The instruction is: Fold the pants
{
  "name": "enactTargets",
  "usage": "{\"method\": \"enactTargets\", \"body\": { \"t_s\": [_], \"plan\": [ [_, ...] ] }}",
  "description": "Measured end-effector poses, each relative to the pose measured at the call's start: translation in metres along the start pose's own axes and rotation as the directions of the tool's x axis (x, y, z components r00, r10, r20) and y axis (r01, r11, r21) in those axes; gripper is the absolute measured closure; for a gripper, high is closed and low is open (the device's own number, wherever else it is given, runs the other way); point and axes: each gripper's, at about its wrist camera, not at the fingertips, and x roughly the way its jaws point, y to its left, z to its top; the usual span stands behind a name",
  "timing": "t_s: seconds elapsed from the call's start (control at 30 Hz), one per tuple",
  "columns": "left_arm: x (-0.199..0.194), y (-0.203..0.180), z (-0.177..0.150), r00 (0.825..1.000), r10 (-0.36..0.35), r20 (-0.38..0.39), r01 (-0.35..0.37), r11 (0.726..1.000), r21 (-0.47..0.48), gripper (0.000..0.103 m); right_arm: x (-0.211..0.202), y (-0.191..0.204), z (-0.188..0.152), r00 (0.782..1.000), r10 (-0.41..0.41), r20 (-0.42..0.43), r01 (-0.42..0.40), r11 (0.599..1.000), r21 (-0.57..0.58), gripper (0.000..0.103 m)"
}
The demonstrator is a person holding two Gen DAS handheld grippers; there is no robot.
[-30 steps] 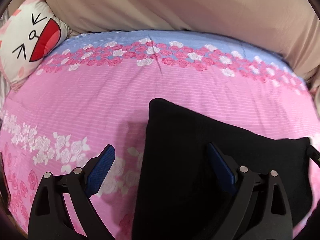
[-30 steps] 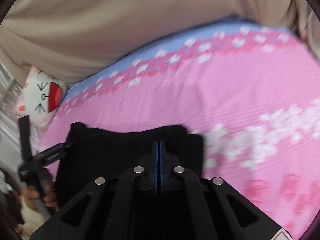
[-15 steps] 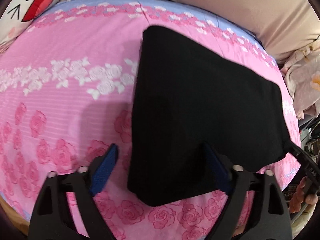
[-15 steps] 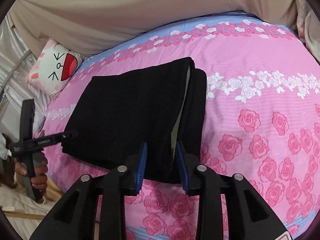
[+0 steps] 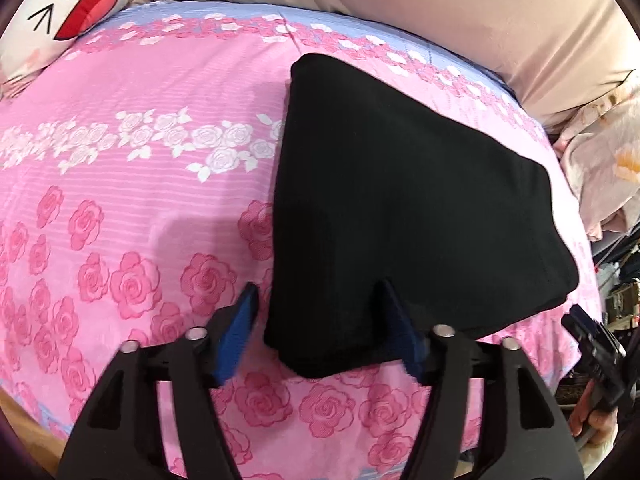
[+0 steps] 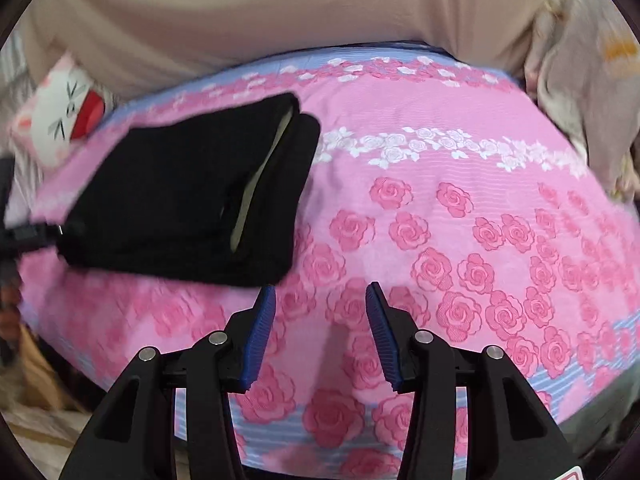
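The near corner of the folded pants [image 5: 400,208] is straddled by the closing left gripper [image 5: 320,324], while the parted, empty right gripper [image 6: 320,332] is kept beside them.

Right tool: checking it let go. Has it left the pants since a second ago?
Yes. The right tool now stands open over bare bedsheet, beside the folded pants.

A bed [image 5: 120,208] fills both views, covered by a pink sheet [image 6: 460,240] printed with dark pink roses, a band of white roses and a pale blue stripe along the far edge. A beige cover [image 5: 440,8] lies bunched behind the bed's far side. A white cushion [image 5: 60,12] with a cartoon face and red open mouth sits at the far left corner. A pale floral cloth [image 5: 600,160] is heaped at the right edge.
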Motion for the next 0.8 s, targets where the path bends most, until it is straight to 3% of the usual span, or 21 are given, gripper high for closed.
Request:
{"method": "enactTargets", "body": {
  "t_s": [0.17,0.2,0.3,0.37,0.47,0.63,0.8],
  "plan": [
    [0.004,0.008,0.0,1.0,0.009,-0.001,-0.009,0.999,-0.05,0.03,0.027,0.027,0.01,0.999,-0.023,0.033,0.026,0.995,-0.095,0.061],
    [0.003,0.007,0.001,1.0,0.013,-0.002,-0.013,0.999,-0.049,0.03,0.031,0.03,0.015,0.999,-0.013,0.037,0.016,0.995,-0.094,0.075],
    [0.0,-0.002,0.002,0.999,0.052,0.011,-0.051,0.999,-0.014,0.029,0.029,0.028,0.03,0.996,0.034,0.077,-0.032,0.999,-0.039,0.092],
    [0.0,-0.007,0.002,0.995,0.1,0.022,-0.101,0.995,0.015,0.022,0.023,0.012,0.032,0.994,0.058,0.09,-0.063,0.997,0.049,0.094],
    [0.005,-0.015,0.001,0.989,0.141,0.034,-0.142,0.989,0.043,0.013,0.045,-0.021,0.014,0.988,0.15,0.046,-0.157,0.962,0.223,0.095],
    [-0.001,-0.021,0.0,0.984,0.173,0.049,-0.176,0.983,0.054,0.014,0.014,-0.014,0.022,0.986,0.152,0.065,-0.162,0.967,0.199,0.092],
    [-0.026,-0.039,0.004,0.976,0.192,0.107,-0.201,0.976,0.082,0.014,-0.034,0.014,0.048,0.964,0.172,0.203,-0.197,0.974,0.11,0.092]
  ]
}}
